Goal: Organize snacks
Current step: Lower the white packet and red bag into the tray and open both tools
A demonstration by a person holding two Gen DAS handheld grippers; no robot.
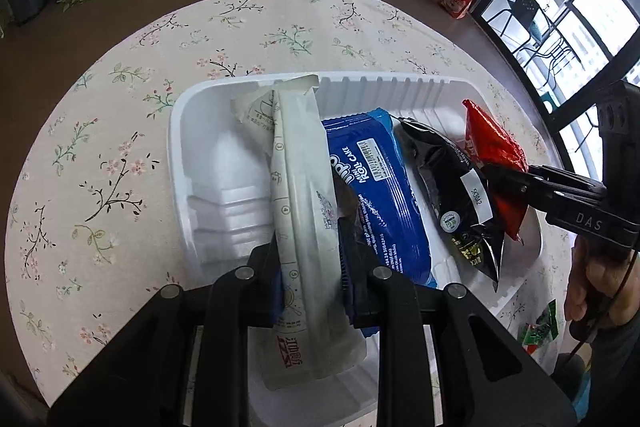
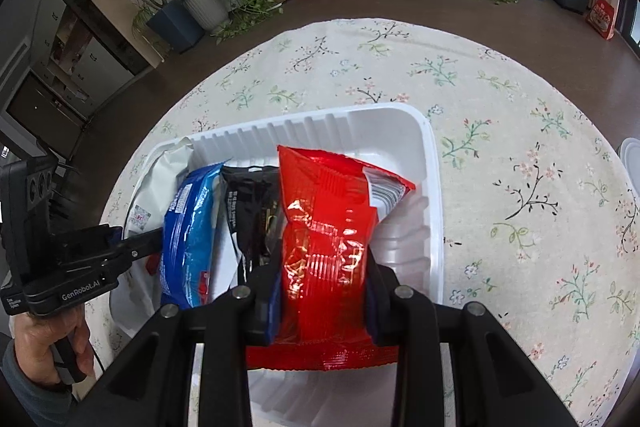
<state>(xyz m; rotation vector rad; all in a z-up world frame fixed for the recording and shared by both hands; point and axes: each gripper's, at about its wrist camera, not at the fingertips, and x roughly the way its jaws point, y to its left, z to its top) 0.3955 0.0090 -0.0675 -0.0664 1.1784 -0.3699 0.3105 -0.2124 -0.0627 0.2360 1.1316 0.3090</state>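
Note:
A white foam tray (image 1: 182, 131) (image 2: 434, 187) sits on the round floral table. My left gripper (image 1: 310, 267) is shut on a long white snack packet (image 1: 300, 179), held upright at the tray's left part; the packet also shows in the right wrist view (image 2: 168, 167). My right gripper (image 2: 324, 271) (image 1: 500, 183) is shut on a red snack bag (image 2: 324, 219) (image 1: 492, 143) at the tray's right part. Between them a blue Mini Roll Cake pack (image 1: 376, 187) (image 2: 188, 227) and a black bag (image 1: 452, 183) (image 2: 252, 211) stand in the tray.
A small green packet (image 1: 540, 327) lies on the table near the right hand. A white plate edge (image 2: 630, 163) sits at the table's right. The floral tablecloth (image 1: 100, 155) surrounds the tray. Potted plants, red boxes and a white cabinet stand beyond.

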